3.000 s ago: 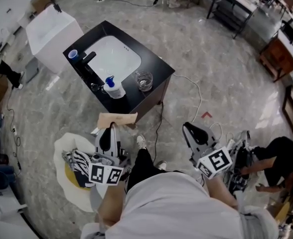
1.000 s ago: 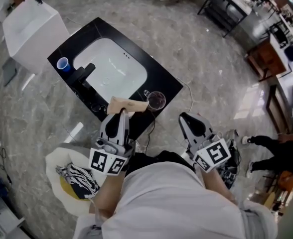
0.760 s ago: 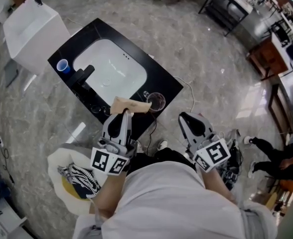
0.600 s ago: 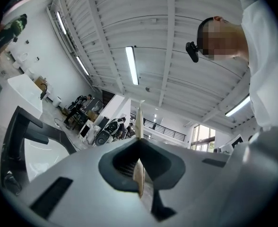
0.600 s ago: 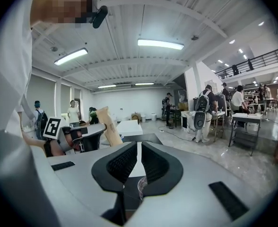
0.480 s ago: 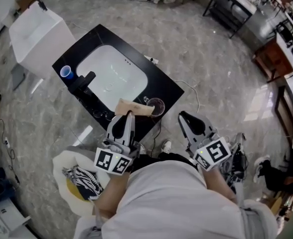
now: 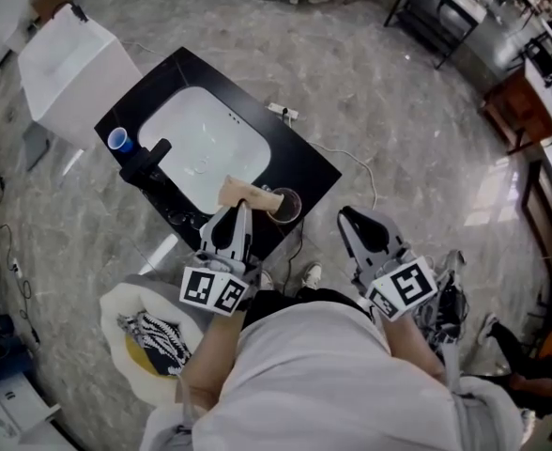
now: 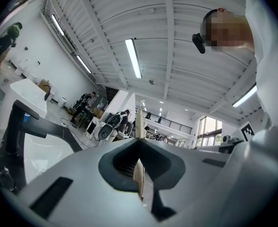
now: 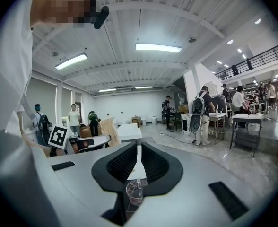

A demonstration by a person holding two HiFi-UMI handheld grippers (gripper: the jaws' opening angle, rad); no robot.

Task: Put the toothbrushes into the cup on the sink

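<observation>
My left gripper [image 7: 239,210] is shut on a flat tan packet [image 7: 248,194], held edge-on between the pads [image 8: 139,174]. In the head view the packet hangs over the near edge of the black sink counter [image 7: 304,163], right beside a clear glass cup [image 7: 283,205]. I cannot tell what the packet holds. A small blue cup [image 7: 118,140] stands at the counter's far left corner by the black faucet [image 7: 149,158]. My right gripper [image 7: 347,217] hovers off the counter's right side, its jaws together and empty. The glass cup [image 9: 134,193] shows below them.
The white basin [image 7: 210,144] fills the counter's middle. A white box [image 7: 74,54] stands beyond the sink. A bag with striped cloth [image 7: 154,332] lies on the floor at my left. A power strip [image 7: 283,113] and cable run along the floor. People stand far off.
The sink has come nearer in the head view. My left gripper has carried the tan packet forward until it hangs beside the glass cup. The right gripper has kept its place.
</observation>
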